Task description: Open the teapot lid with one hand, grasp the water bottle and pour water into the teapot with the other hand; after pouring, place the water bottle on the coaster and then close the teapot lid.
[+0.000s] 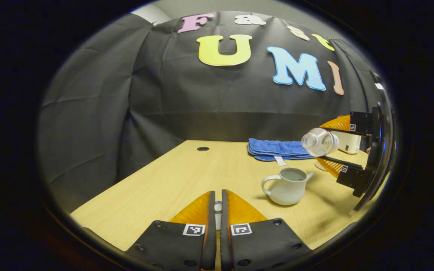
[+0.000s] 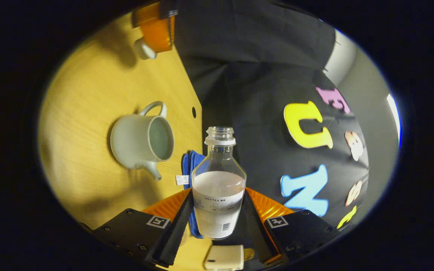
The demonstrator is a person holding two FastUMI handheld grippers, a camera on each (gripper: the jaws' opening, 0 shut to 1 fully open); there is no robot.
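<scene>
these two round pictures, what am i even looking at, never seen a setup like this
A person holds a two-finger gripper in each hand, each with a forward-looking fisheye camera. In the left gripper view, the left gripper is closed on a small white lid, away from the open teapot on the wooden table. In the right gripper view, the right gripper grips an uncapped water bottle, tipped on its side above the teapot. A folded blue towel lies behind.

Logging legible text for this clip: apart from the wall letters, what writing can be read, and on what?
Water bottle label: small print and a barcode, too blurred to quote.
Blue towel tag: too small to read.
Right gripper plates: square markers, no words.
</scene>
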